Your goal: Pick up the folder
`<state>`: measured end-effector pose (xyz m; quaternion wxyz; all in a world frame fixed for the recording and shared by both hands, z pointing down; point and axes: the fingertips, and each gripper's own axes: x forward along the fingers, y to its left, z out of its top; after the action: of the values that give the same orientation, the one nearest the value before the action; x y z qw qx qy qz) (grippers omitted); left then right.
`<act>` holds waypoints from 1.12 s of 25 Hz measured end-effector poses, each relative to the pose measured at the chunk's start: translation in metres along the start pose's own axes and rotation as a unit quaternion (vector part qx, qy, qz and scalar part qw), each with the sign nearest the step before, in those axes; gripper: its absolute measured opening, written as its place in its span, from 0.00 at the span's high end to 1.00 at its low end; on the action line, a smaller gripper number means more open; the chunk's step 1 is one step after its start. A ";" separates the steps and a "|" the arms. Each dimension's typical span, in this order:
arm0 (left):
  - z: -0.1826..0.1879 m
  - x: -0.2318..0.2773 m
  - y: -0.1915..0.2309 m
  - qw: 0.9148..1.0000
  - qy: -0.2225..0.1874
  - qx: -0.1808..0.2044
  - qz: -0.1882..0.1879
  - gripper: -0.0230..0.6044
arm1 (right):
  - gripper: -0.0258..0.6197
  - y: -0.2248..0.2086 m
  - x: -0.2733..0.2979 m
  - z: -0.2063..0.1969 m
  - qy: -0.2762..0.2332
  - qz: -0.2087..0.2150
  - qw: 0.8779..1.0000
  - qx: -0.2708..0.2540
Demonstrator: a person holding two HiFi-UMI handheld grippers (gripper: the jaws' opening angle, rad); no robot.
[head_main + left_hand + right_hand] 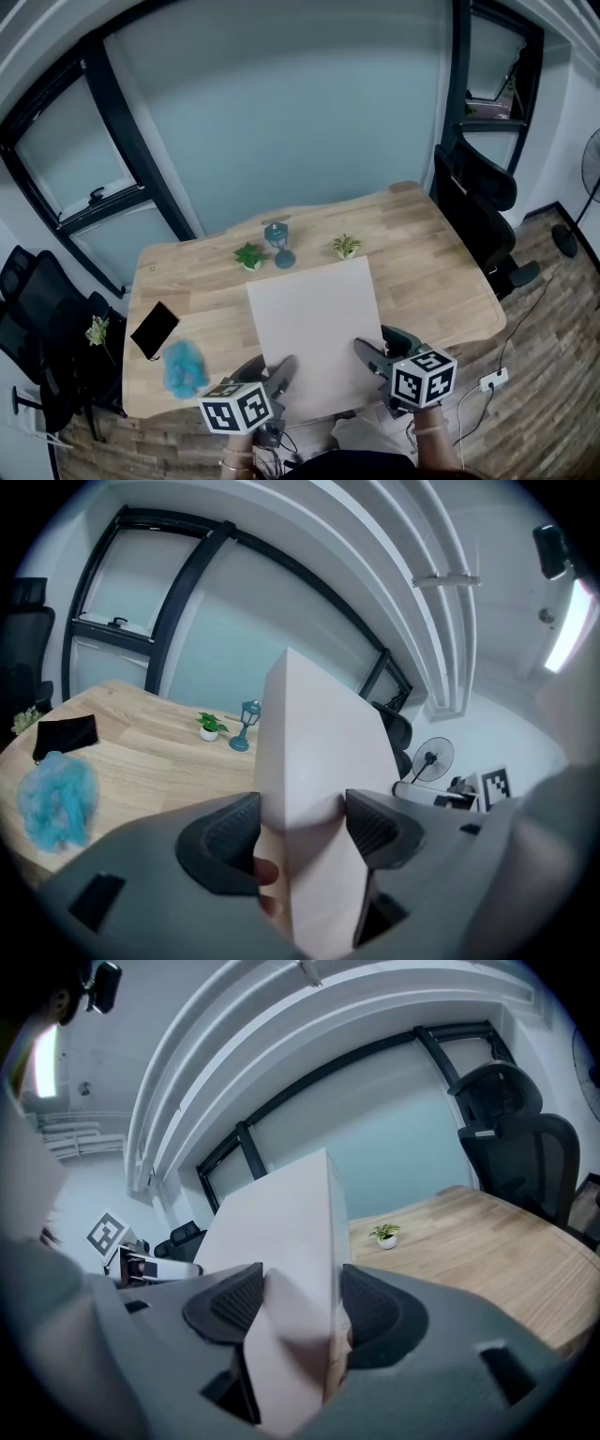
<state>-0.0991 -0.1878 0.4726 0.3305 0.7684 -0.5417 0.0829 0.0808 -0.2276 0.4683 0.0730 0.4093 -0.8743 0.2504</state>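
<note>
We hold the folder by its near side, over the near edge of the tabletop, with one grip towards each near corner. The left hand-held gripper is clamped on it: in the left gripper view both pads press against the pale faces. The right hand-held gripper grips it the same way, a pad on either side. We judge that the two grips are set well apart so that the broad, thin folder stays flat and does not sag or swing. Both gripper views show it standing up from the jaws, so it seems to be off the wood. The potted plants and the small blue lamp stand nearer the far edge, apart from it.
</note>
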 end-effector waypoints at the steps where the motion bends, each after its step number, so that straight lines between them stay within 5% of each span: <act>1: -0.001 -0.002 -0.001 1.000 -0.002 0.001 0.000 0.52 | 0.54 0.002 -0.002 0.000 -0.002 0.000 1.000 -0.001; 28: -0.029 -0.066 -0.031 0.999 -0.029 0.024 -0.013 0.52 | 0.55 0.045 -0.066 -0.014 -0.030 -0.009 0.999 -0.038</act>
<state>-0.0912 -0.1128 0.4499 0.2976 0.7852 -0.5386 0.0694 0.0887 -0.1518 0.4413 0.0644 0.4213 -0.8813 0.2043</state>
